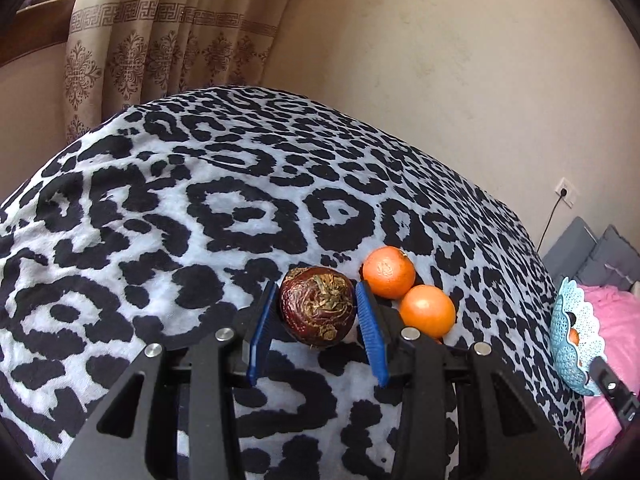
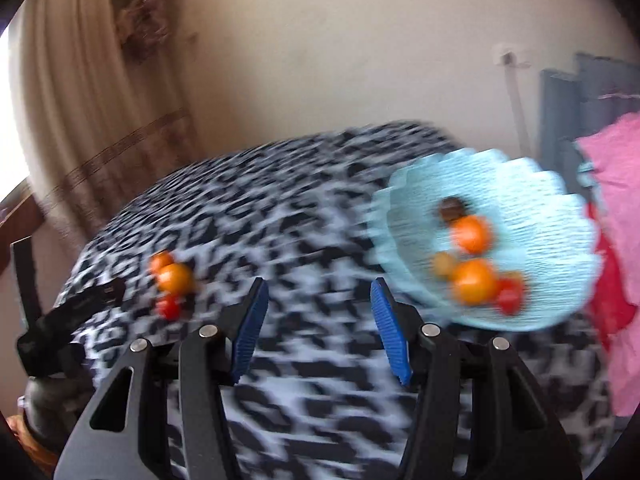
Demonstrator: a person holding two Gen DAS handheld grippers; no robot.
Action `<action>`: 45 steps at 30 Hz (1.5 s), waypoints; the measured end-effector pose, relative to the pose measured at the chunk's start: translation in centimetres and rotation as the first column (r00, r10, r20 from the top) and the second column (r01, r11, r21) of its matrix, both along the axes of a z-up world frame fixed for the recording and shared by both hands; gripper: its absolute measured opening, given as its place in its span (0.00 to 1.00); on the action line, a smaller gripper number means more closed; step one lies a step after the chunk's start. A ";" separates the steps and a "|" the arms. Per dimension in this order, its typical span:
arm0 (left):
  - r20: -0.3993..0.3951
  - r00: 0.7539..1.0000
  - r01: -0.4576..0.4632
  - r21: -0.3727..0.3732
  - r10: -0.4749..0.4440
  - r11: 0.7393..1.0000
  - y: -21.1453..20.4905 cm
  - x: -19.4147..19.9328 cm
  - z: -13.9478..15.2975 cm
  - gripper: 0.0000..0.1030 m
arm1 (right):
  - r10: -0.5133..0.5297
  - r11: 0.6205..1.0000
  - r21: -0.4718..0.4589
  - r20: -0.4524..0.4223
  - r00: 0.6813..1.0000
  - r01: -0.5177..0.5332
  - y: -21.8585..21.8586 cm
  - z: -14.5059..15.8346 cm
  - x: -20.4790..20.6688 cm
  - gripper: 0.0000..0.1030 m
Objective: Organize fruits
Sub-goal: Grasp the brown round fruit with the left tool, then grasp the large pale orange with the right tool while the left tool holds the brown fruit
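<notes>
left gripper (image 1: 317,322): blue ribbed pads sit on either side of a dark brown wrinkled fruit (image 1: 317,306), both pads touching its flanks, jaws narrow around it. the fruit looks raised just off the leopard-print cloth (image 1: 160,208) (hard to be sure, a pale patch shows under it). just right of the right pad lie 2 oranges (image 1: 408,292), touching each other, resting on the cloth; the nearer one sits partly behind the gripper's finger. far right edge of this view: a pale blue perforated bowl (image 1: 576,336) seen edge-on, a bit of orange fruit inside, with pink fabric (image 1: 616,320) behind it and a wall socket (image 1: 566,191) above.

right gripper (image 2: 316,328): jaws moderately apart, nothing between the pads, only cloth showing in the gap. whole view is motion-blurred. up and right of the right pad, the blue bowl (image 2: 532,208) stands on the cloth, holding 2 oranges, a dark brown fruit, a small red fruit and a smaller yellowish one (blur makes the count rough). to the left, well apart from the bowl, the loose oranges (image 2: 174,276) with a small red fruit (image 2: 169,307) beside them, and the left gripper's black body at the frame edge. beige curtain (image 2: 92,92) and plain wall behind.
</notes>
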State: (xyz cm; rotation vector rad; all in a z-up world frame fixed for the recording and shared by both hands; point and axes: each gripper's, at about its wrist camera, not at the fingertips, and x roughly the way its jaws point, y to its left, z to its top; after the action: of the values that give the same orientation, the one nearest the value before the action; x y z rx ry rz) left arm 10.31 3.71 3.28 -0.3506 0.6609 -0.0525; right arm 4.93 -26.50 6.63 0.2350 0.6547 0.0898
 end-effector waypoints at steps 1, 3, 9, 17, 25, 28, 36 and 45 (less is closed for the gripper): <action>0.000 1.000 0.000 -0.002 0.000 1.000 0.0 0.0 0.0 0.39 | 0.041 0.999 0.003 -0.019 0.999 -0.041 1.3 -0.2 0.9 0.54; 0.000 1.000 0.003 -0.006 -0.003 1.000 0.1 0.0 0.0 0.39 | 0.095 0.995 -0.008 -0.035 0.995 -0.095 3.7 -0.4 2.1 0.54; 0.002 1.000 0.004 -0.023 -0.004 1.000 0.4 -0.2 -0.1 0.39 | 0.208 0.977 -0.038 -0.083 0.975 -0.212 9.0 -0.9 5.4 0.54; 0.002 1.000 -0.019 -0.039 0.020 0.999 1.1 -0.4 -0.1 0.39 | 0.264 0.962 -0.045 -0.119 0.957 -0.271 12.4 -1.8 7.9 0.54; 0.000 0.999 -0.049 -0.060 0.050 0.997 1.8 -0.5 -0.2 0.39 | 0.295 0.948 -0.075 -0.168 0.941 -0.310 14.8 -3.2 10.2 0.54; -0.004 0.999 -0.047 -0.064 0.047 0.997 1.9 -0.5 -0.2 0.39 | 0.292 0.948 -0.083 -0.169 0.941 -0.309 15.2 -3.5 10.6 0.54; -0.005 0.999 -0.049 -0.070 0.049 0.996 1.9 -0.4 -0.3 0.39 | 0.279 0.948 -0.103 -0.194 0.941 -0.302 15.5 -4.4 11.3 0.43; -0.001 0.999 -0.047 -0.057 0.047 0.997 1.7 -0.4 -0.3 0.39 | 0.270 0.951 -0.106 -0.162 0.949 -0.289 15.1 -3.5 10.1 0.43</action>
State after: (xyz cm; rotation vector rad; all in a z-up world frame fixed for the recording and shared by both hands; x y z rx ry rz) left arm 9.92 5.37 2.98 -0.4205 0.6511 -0.0264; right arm 15.08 -11.41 3.14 0.0216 0.8338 0.3052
